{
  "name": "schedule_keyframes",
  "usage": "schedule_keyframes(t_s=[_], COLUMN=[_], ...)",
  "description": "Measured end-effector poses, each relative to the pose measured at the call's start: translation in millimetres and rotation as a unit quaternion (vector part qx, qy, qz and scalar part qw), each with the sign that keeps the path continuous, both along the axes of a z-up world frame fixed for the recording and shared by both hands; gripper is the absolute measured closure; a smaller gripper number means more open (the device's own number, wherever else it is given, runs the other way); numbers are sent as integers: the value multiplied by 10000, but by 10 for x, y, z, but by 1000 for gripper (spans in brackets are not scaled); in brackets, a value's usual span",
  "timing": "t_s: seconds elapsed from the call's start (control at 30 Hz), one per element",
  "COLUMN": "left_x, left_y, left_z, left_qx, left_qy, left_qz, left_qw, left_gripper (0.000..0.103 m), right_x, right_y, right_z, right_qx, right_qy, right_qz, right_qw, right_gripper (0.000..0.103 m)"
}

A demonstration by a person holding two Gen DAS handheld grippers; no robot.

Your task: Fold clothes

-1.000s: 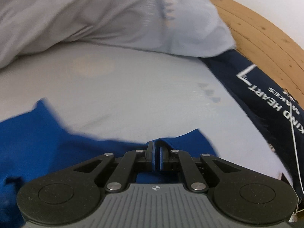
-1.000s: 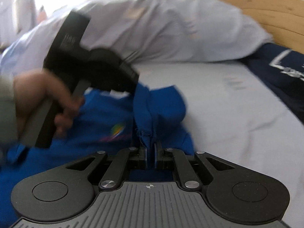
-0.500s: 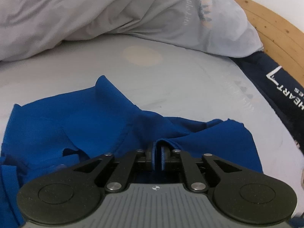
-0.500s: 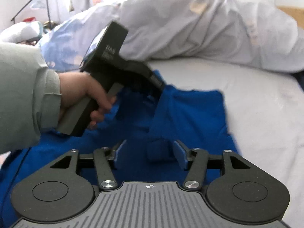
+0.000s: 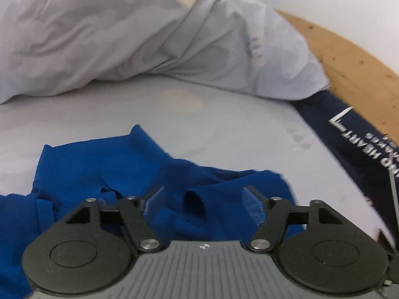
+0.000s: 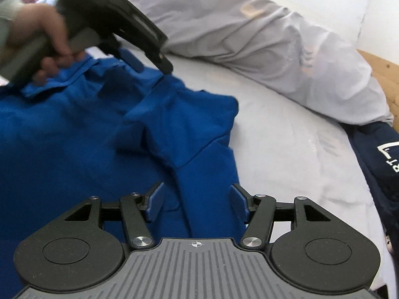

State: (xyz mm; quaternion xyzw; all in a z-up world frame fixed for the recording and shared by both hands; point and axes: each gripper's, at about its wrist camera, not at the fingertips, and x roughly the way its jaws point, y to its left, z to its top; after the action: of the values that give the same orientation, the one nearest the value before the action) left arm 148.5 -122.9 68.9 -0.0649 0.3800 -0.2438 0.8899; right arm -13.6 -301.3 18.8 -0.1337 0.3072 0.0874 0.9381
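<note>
Blue shirt (image 6: pixel 82 134) rumpled on bed sheet (image 5: pixel 112 114), 12 o'clock of both grippers; left gripper (image 5: pixel 203 196), right gripper (image 6: pixel 197 205) spread, empty; soft, limp, light; best pinched at hem corners

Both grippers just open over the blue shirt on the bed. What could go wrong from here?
1. The blue shirt lies bunched, with a raised fold between the left gripper fingers; a regrasp may pinch two layers.
2. The right gripper hovers over the shirt's edge beside the bedsheet; closing low could catch the sheet too.
</note>
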Motion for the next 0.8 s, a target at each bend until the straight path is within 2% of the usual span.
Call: schedule_keyframes(t_s=[0.13, 0.3, 0.33, 0.37, 0.43, 0.53, 0.57, 0.63, 0.73, 0.8], left_x=[-287, -1041, -1211, -1377, -1649, -1911, -1979, -2078, -2240, -2319], left_y=[68, 404, 488, 572, 727, 932, 1008, 1177, 1432, 1560], left_z=[167, 341, 356, 365, 302, 57, -40, -186, -310, -340], left_qx=[-326, -705, -707, -703, -599, -269, -181, -239, -463, -633], left_qy=[109, 2, -92, -182, -301, -29, 127, 392, 403, 350], left_qz=[-52, 87, 125, 162, 221, 300, 392, 615, 961, 1064], left_qw=[9994, 9975, 9974, 9972, 9975, 9992, 9990, 9971, 9935, 9917], left_gripper=[27, 24, 20, 10, 3, 2, 3, 3, 3, 3], right_x=[78, 188, 222, 258, 336, 377, 387, 406, 437, 462], right_y=[62, 82, 24, -52, -230, -654, -755, -928, -988, -962], right_z=[-124, -215, -200, -182, -156, -186, -206, -242, -276, -296], right_qx=[-286, -509, -402, -212, 304, 1560, 1700, 1903, 1758, 1659], right_qy=[-79, -160, -152, -111, 23, 227, 205, 149, 60, 76], right_qz=[-95, -371, -534, -713, -1097, -1686, -1886, -2259, -2576, -2583], right_qw=[9995, 9979, 9976, 9972, 9935, 9730, 9670, 9553, 9501, 9517], right_gripper=[42, 42, 42, 42, 42, 42, 42, 42, 40, 39])
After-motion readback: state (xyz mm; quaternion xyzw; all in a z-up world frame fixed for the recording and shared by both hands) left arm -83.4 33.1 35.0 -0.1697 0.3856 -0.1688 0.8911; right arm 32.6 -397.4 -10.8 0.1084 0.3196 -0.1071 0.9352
